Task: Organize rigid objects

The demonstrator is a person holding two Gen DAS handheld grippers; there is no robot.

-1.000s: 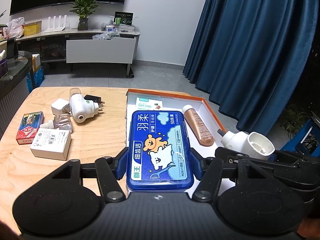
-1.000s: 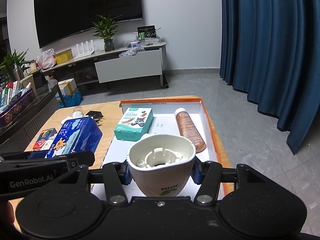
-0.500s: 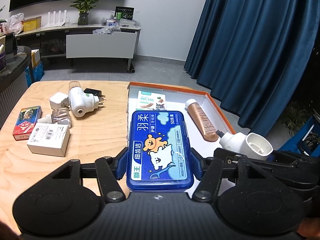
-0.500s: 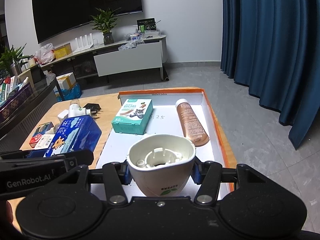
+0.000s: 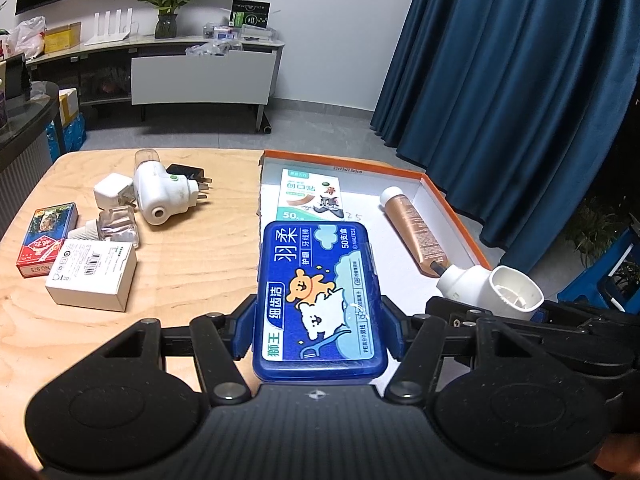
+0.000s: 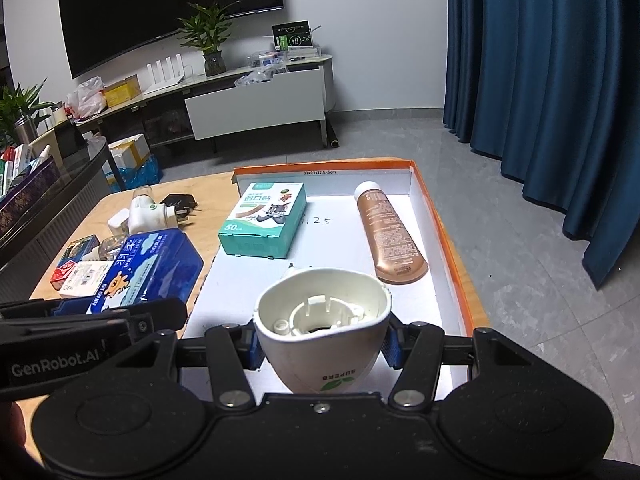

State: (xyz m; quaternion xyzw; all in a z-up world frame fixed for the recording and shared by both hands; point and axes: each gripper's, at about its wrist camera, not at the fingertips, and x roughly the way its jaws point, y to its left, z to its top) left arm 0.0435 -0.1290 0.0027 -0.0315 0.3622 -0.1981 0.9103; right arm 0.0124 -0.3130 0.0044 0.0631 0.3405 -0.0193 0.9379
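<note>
Left gripper (image 5: 319, 330), right gripper (image 6: 322, 346): matte black, blue pads, silver screws, white "GenRobot.AI" lettering.

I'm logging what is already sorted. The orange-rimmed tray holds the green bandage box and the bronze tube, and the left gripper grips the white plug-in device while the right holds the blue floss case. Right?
The grippers are swapped. The left gripper grips the blue floss case, as the left wrist view shows; the right gripper holds the white plug-in device, per the right wrist view. The orange-rimmed tray does hold the green bandage box and bronze tube.

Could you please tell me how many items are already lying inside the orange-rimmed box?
2: the teal bandage box at its far left, and the brown tube along its right wall. Nothing else shows, though the held items hide its near end.
</note>
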